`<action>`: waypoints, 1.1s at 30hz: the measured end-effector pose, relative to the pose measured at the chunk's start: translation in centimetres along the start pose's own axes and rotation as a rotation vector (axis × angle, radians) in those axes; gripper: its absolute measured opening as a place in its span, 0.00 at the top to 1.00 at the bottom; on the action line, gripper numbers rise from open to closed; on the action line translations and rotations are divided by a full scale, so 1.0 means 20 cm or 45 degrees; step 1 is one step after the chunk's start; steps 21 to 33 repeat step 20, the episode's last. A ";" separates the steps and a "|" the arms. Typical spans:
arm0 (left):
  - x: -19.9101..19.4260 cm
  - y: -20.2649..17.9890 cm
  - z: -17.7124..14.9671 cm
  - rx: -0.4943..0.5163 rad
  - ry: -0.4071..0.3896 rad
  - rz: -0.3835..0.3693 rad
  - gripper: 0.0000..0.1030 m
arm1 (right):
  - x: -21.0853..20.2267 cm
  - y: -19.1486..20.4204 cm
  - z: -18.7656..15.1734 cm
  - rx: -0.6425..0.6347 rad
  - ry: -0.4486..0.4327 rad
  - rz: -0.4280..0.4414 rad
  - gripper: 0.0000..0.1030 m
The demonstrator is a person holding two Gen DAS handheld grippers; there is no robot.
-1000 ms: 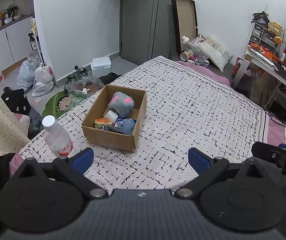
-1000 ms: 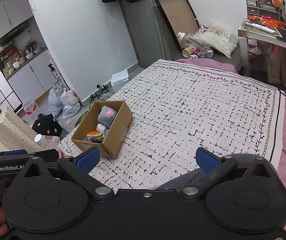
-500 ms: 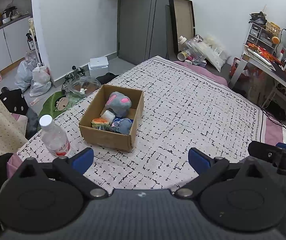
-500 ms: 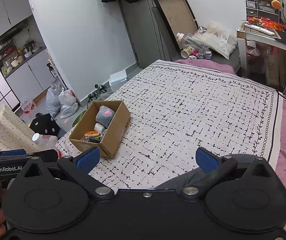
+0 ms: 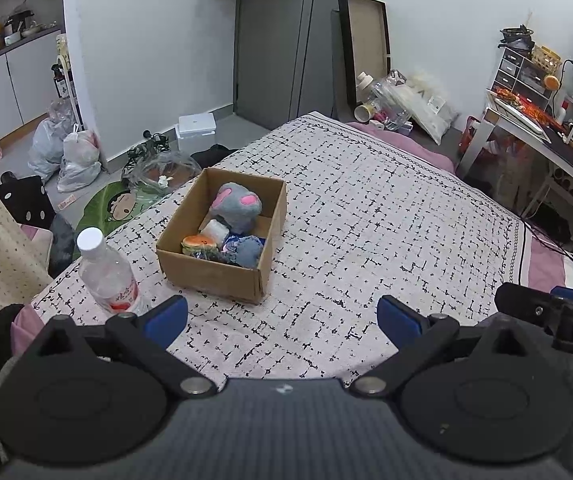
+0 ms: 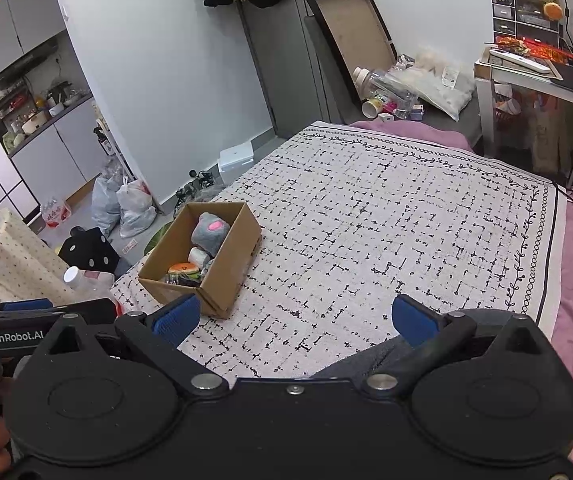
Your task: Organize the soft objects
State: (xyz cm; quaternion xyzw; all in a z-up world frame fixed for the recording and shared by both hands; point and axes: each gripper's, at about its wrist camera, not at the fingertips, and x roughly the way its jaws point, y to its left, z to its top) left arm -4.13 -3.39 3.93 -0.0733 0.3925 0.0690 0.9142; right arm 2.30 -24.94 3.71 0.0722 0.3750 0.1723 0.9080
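**A:** What is nearest the cameras?

**B:** Two hand-held grippers, side by side above the near edge of a bed. The left gripper (image 5: 282, 316) has its blue-padded jaws spread wide with nothing between them. The right gripper (image 6: 292, 318) is the same: jaws apart, holding nothing. Neither touches anything.

**A:** And just beyond them?

**B:** A clear plastic water bottle (image 5: 106, 276) with a white cap stands on the patterned bedspread (image 5: 386, 232), near the left corner. Just beside it, a little farther in, sits an open cardboard box (image 5: 214, 276).

**A:** Where are the soft things?

**B:** Inside that box. A grey plush toy with pink patches (image 5: 235, 207) lies toward the far end. In front of it are a small burger-shaped toy (image 5: 199, 244), a white roll-like item (image 5: 214, 231) and a blue-grey plush (image 5: 246, 250). The smaller ones are packed close together, and I cannot tell exactly what each is.

**A:** So how much is left to do?

**B:** Judging from this, very little. No soft item shows loose on the bedspread; beyond the box it is bare all the way to its far border. With both grippers free and everything soft seemingly boxed, the sorting looks finished or nearly so. Past the bed, clutter lies along the floor and a desk (image 5: 526, 128), too far off to count as part of the job.
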 end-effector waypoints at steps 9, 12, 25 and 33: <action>0.00 0.00 0.00 -0.003 0.001 -0.005 0.03 | 0.00 0.01 0.00 -0.017 0.004 -0.003 0.00; 0.00 0.00 0.00 0.002 -0.003 -0.006 0.03 | 0.00 0.01 0.00 -0.017 0.005 -0.004 0.00; 0.00 0.00 0.00 -0.007 0.003 -0.008 0.03 | 0.02 0.02 -0.01 -0.019 0.016 -0.002 0.00; 0.00 0.00 0.00 -0.007 0.003 -0.008 0.03 | 0.02 0.02 -0.01 -0.019 0.016 -0.002 0.00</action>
